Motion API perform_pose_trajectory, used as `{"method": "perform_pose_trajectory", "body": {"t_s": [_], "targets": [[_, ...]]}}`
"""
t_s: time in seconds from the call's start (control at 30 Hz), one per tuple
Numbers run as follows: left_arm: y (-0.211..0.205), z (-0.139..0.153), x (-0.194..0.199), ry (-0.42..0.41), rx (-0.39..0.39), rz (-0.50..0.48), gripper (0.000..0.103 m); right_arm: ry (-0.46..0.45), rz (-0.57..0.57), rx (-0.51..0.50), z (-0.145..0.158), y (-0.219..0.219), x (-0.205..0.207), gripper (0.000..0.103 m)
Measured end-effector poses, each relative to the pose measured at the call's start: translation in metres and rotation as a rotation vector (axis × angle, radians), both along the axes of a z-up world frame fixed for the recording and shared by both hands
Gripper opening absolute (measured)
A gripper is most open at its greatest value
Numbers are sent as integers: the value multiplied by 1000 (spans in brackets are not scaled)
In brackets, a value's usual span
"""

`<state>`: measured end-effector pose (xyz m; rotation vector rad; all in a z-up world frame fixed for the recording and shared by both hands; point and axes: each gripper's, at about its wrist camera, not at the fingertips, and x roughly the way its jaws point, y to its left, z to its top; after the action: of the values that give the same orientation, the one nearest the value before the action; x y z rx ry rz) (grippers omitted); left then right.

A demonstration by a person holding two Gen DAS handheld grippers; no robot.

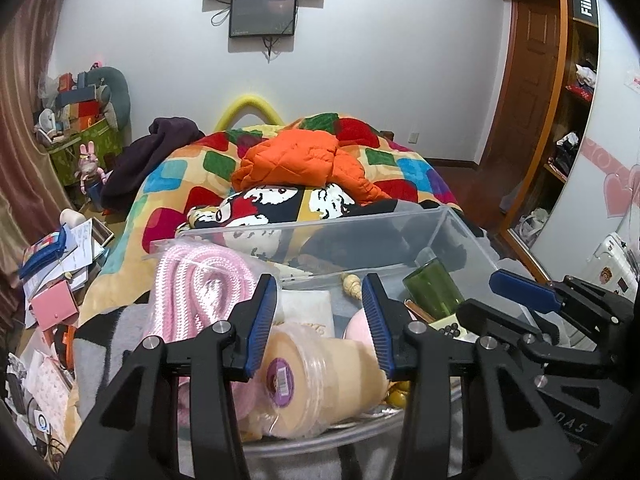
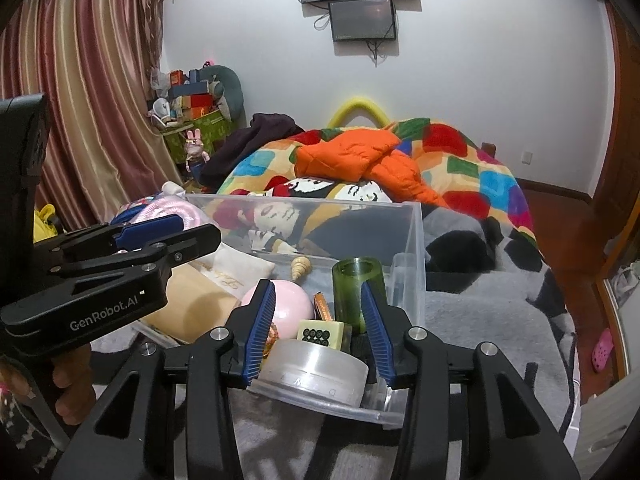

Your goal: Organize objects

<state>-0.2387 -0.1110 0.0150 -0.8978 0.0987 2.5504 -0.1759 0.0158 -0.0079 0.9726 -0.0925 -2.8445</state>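
Left wrist view: left gripper [image 1: 322, 328] has its blue pads [image 1: 262, 320] parted, nothing pressed between them; a cream wrapped roll [image 1: 316, 380] with a purple label lies below and between the pads, contact not discernible. All places from here are given relative to the clear plastic bin [image 1: 460, 232] on the grey blanket [image 1: 108, 344]. Inside the bin, near its front wall: the roll; at its left end: a coil of pink rope [image 1: 192, 284] in a clear wrap; toward its right end: a green glass tumbler [image 1: 432, 292], leaning. Behind the roll, mid-bin: a cream cloth pouch [image 1: 308, 312] and a small shell [image 1: 352, 284]. Right wrist view: right gripper [image 2: 318, 328] also parted, pads [image 2: 262, 324] gripping nothing; it hovers over the bin's near right corner. Directly below it, against the bin's front wall: a clear round lidded container [image 2: 316, 368]. Behind that: a dotted tile [image 2: 320, 334], a pink ball [image 2: 284, 308] to the tile's left, the tumbler upright behind the right pad. Beyond the bin's far wall: a patterned pillow [image 2: 320, 188], an orange jacket [image 2: 356, 156] and a multicoloured quilt [image 2: 480, 168]
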Motion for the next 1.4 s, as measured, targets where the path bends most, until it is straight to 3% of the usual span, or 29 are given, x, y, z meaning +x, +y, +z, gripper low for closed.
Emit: {"method": "perform_pose_trajectory", "body": {"t_s": [0.13, 0.23, 0.5, 0.6, 0.7, 0.77, 0.87, 0.97, 1.27, 1.4], "targets": [[-9, 3, 6, 4, 14, 2, 44, 8, 4, 2, 5, -1, 7, 42], [-14, 6, 13, 11, 20, 11, 50, 22, -4, -2, 8, 0, 13, 56], [-32, 4, 30, 15, 21, 40, 56, 39, -21, -6, 14, 0, 32, 64], [-38, 5, 36, 18, 26, 51, 62, 45, -22, -7, 15, -1, 38, 73], [-42, 7, 44, 26, 26, 53, 67, 54, -29, -9, 16, 0, 45, 74], [-44, 8, 50, 41, 15, 61, 76, 57, -34, -12, 17, 0, 48, 75], [-45, 9, 60, 67, 7, 66, 85, 63, -37, -25, 18, 1, 54, 84], [-44, 10, 68, 82, -5, 62, 92, 72, -41, -22, 19, 0, 60, 86], [-43, 13, 86, 105, 1, 39, 96, 99, -45, 4, 22, -7, 77, 89], [-43, 13, 92, 101, 14, 36, 96, 116, -64, -4, 22, -4, 85, 100]]}}
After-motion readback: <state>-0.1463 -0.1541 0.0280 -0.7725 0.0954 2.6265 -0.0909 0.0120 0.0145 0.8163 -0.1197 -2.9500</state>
